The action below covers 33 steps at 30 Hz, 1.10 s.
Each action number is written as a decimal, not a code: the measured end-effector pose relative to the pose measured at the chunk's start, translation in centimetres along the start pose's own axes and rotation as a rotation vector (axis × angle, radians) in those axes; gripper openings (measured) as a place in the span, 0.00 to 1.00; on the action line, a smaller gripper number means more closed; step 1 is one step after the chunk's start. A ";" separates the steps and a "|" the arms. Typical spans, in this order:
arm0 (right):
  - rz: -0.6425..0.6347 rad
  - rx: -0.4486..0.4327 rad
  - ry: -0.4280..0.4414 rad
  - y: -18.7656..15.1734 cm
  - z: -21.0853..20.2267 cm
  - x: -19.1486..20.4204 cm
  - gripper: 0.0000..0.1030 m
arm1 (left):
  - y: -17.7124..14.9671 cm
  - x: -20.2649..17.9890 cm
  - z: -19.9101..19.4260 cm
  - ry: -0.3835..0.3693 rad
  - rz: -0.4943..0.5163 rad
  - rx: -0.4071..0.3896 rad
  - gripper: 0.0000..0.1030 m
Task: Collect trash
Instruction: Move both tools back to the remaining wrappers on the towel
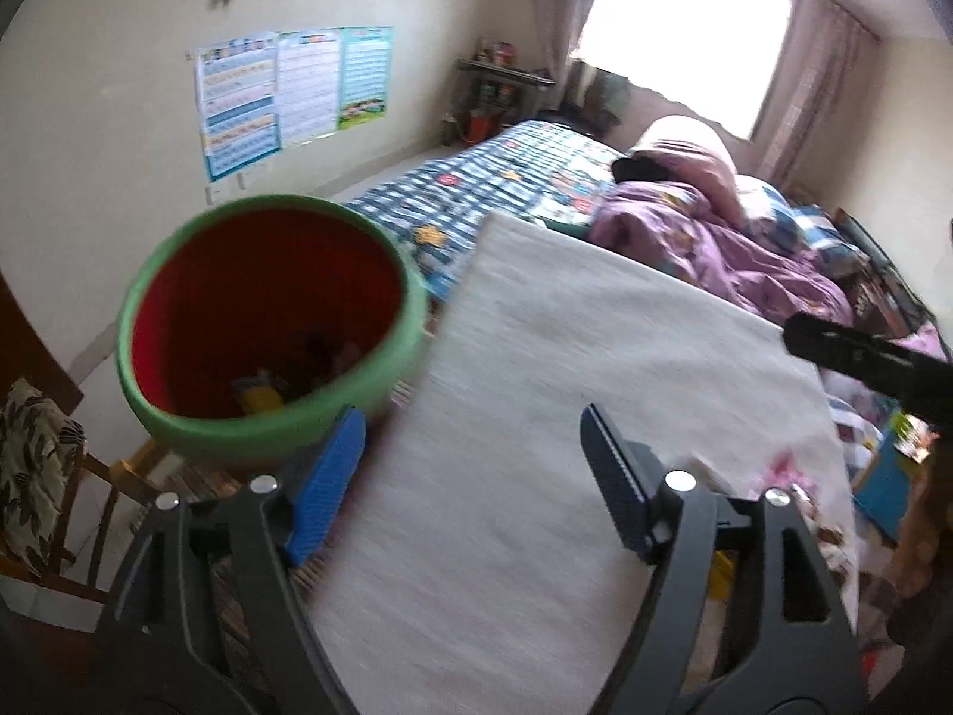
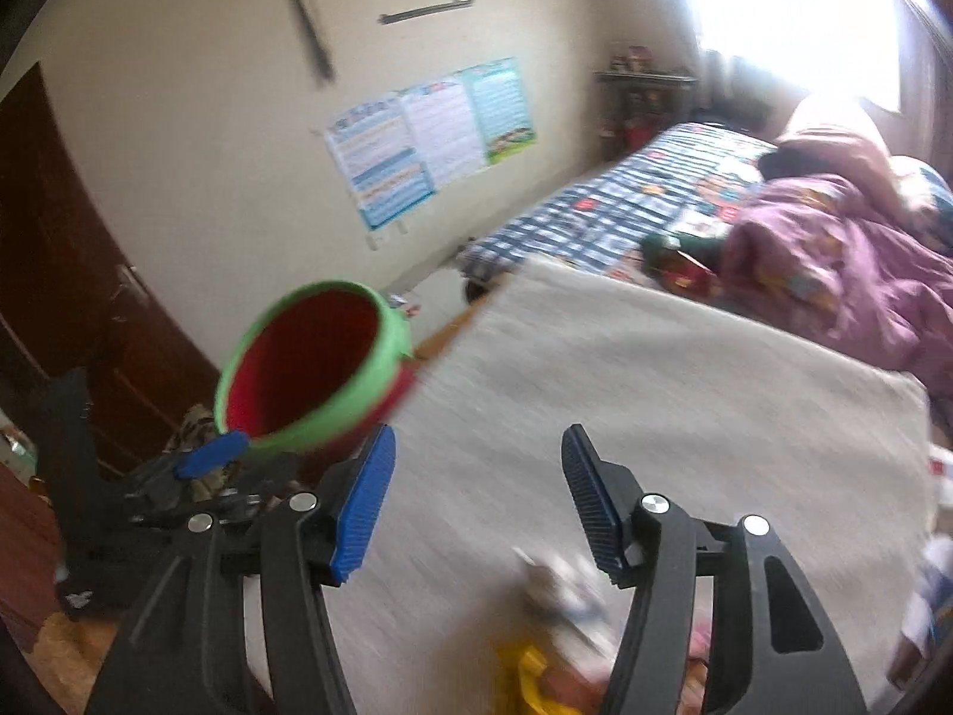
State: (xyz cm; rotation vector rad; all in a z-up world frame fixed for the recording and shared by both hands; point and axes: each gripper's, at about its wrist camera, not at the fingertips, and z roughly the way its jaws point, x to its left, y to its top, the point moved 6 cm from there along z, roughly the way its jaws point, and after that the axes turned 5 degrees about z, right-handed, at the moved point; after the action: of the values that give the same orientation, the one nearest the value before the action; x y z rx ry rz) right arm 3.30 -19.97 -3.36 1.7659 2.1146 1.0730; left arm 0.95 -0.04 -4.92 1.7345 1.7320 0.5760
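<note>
A round basket with a green rim and red inside (image 1: pixel 262 322) stands at the left edge of a table under a white cloth (image 1: pixel 566 417); it holds a few pieces of trash (image 1: pixel 262 393). It also shows in the right wrist view (image 2: pixel 315 369). My left gripper (image 1: pixel 470 488) is open and empty over the cloth, its left finger beside the basket. My right gripper (image 2: pixel 476 500) is open and empty over the cloth. Blurred scraps, white (image 2: pixel 554 590) and yellow (image 2: pixel 524 673), lie on the table below it. The left gripper (image 2: pixel 208 459) shows at the basket's base.
A bed with a checked blue cover (image 1: pixel 506 179) and a purple blanket (image 1: pixel 715 250) lies beyond the table. A chair with a leaf-pattern cushion (image 1: pixel 30 465) stands at the left. A dark wooden door (image 2: pixel 59 274) is at the left. Clutter (image 1: pixel 893 447) lies right of the table.
</note>
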 end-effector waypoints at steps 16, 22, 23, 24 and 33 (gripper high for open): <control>0.080 0.057 -0.058 -8.0 -4.8 -8.3 0.55 | -9.3 -13.8 -2.2 -0.279 0.011 0.160 0.73; 0.091 0.066 -0.055 -9.2 -5.8 -9.2 0.55 | -10.7 -17.2 0.0 -0.257 0.057 0.224 0.51; 0.093 0.068 -0.057 -9.5 -6.0 -9.4 0.55 | -11.0 -17.4 0.3 -0.265 0.055 0.239 0.34; 0.096 0.070 -0.060 -9.6 -6.1 -9.5 0.55 | -11.2 -17.6 0.5 -0.278 0.048 0.252 0.30; 0.123 0.107 -0.069 -10.9 -6.6 -11.3 0.61 | -9.1 -15.3 -2.1 -0.200 0.040 0.137 0.21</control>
State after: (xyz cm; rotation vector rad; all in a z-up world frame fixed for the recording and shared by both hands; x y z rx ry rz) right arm -5.80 -33.29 -8.70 1.9755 2.0823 0.9276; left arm -7.79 -15.35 -7.89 1.8559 1.6316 0.2946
